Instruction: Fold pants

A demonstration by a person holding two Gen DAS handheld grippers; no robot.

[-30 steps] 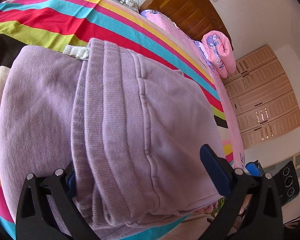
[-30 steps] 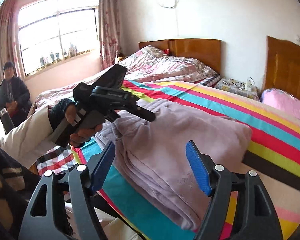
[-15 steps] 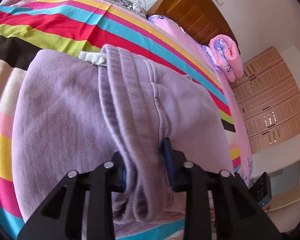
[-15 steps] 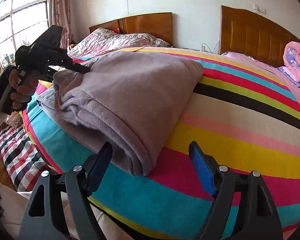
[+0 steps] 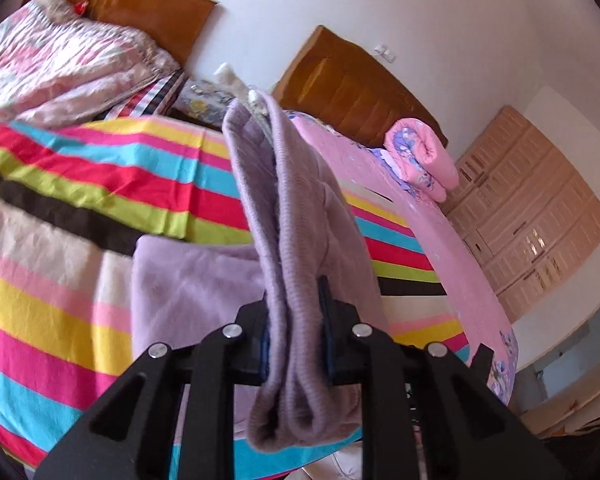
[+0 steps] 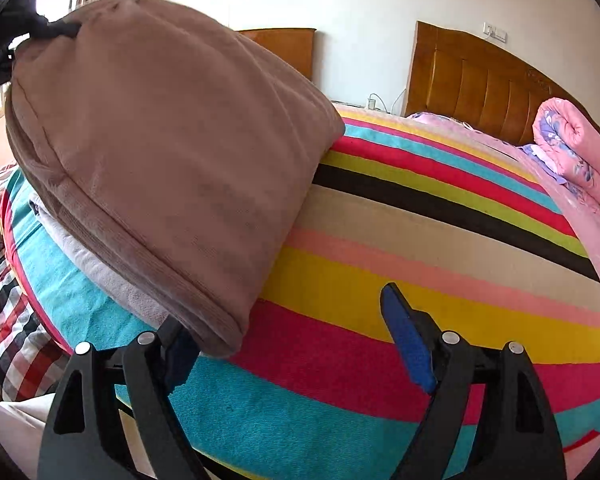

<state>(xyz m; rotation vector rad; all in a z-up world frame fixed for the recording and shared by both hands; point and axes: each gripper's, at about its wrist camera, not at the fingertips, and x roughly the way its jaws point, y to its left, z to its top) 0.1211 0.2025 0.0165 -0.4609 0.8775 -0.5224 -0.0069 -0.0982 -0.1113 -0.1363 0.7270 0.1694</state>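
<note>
In the left wrist view the left gripper (image 5: pixel 294 334) sat at the bottom centre of the frame, its two black fingers pressed together on a thick folded edge of the pants (image 5: pixel 296 248). The lilac cloth rose from the blue pads (image 5: pixel 326 332) in a ribbed band toward the upper middle of the frame, while the rest of the garment lay spread at the lower centre left on the striped sheet (image 5: pixel 72 184). A doubled roll of fabric hung below the pads, toward the camera. Farther back, at the upper left, lay a rumpled floral quilt (image 5: pixel 60 64), and a pink rolled blanket (image 5: pixel 422 156) sat at the right in front of a wooden headboard (image 5: pixel 356 88); pale cupboards (image 5: pixel 528 216) filled the far right. In the right wrist view the pants (image 6: pixel 160 152) loomed large across the upper left (they read brownish there, in shadow), lifted at the far upper left corner and sloping down to a folded hem at the lower centre left. The right gripper (image 6: pixel 296 344) stood wide apart at the bottom of the frame, holding nothing: its left pad (image 6: pixel 180 354) lay just beside or touching the hem, I could not tell which, and its right pad (image 6: pixel 408 344) hung over the sheet's (image 6: pixel 420 240) red and yellow stripes. A checked cloth (image 6: pixel 8 320) showed at the lower left.
</note>
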